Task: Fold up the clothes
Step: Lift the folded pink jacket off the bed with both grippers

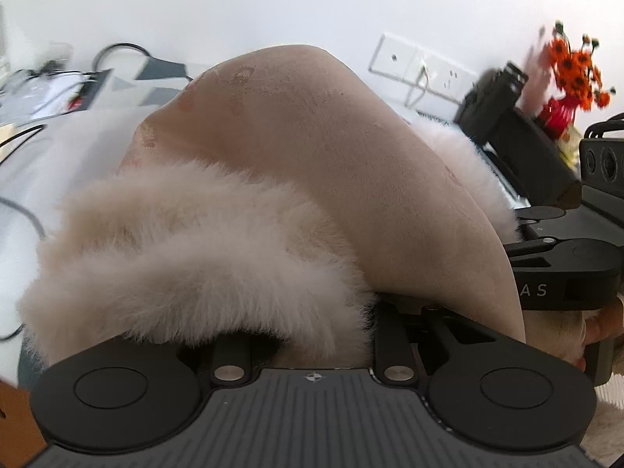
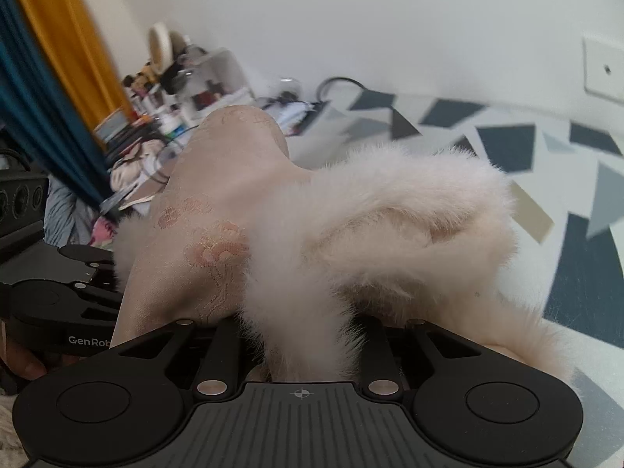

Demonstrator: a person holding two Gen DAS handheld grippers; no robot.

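A pale pink furry garment [image 1: 187, 241] with a satin lining [image 2: 187, 249] fills the middle of both wrist views, draped over the left gripper [image 1: 312, 335] and right gripper [image 2: 300, 347]; whether their fingers are clamped or apart cannot be told

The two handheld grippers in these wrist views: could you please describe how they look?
Both are matte black. The left gripper and right gripper each have a ribbed grey-black base with a small crosshair mark, two round black discs and silver pivot pins. The right gripper's side carries pale letters "AS"; the left's reads "GenRob". Fingertips are hidden by the garment.
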